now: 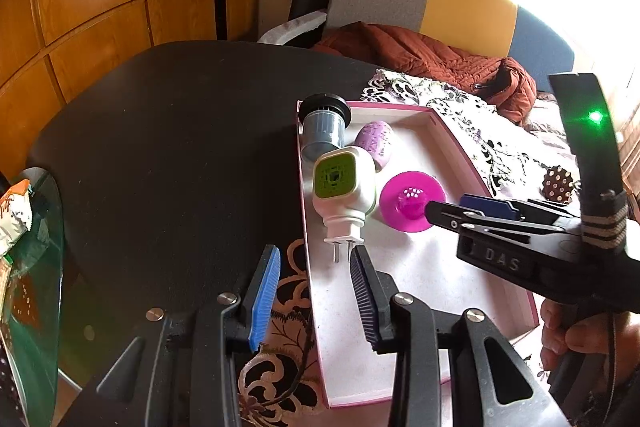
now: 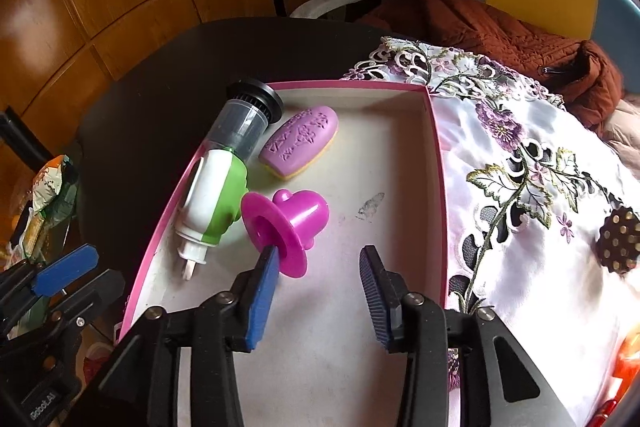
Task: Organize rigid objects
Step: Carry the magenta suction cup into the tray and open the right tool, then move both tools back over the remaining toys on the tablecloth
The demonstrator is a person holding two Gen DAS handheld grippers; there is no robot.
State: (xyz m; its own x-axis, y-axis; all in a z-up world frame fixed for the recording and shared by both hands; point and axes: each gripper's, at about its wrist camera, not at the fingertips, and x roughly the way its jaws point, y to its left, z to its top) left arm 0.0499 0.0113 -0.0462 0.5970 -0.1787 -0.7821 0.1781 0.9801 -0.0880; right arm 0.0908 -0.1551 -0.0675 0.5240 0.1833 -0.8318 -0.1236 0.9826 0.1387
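Both blue-padded jaws of the left gripper (image 1: 314,297) stand wide apart in the left wrist view, holding nothing, and straddle the near left wall of the shallow pink-edged cardboard box (image 1: 452,143). Just beyond the fingertips lies the white and green plastic plug-in device (image 1: 344,189), its two metal prongs pointing back toward the gripper. Behind it, against the box's left wall, rests the grey cylindrical filter with a black ribbed cap (image 1: 324,127), and beside that the lilac embossed soap-shaped block (image 1: 378,143). The magenta plastic funnel-shaped piece (image 1: 412,203) lies further right on the box floor, with the right gripper (image 1: 434,211) reaching in from the right, its tip just at the funnel; how far it is open cannot be told from this side. The box sits on a black round table (image 1: 180,147) and a floral embroidered cloth (image 1: 480,131).

From the right wrist view, the right gripper (image 2: 316,289) is open wide and empty. Its left pad (image 2: 262,291) touches the flange of the magenta funnel (image 2: 286,227), which lies on its side. The plug-in device (image 2: 212,203), filter (image 2: 246,119) and lilac block (image 2: 300,143) lie beyond it in the box (image 2: 434,147).
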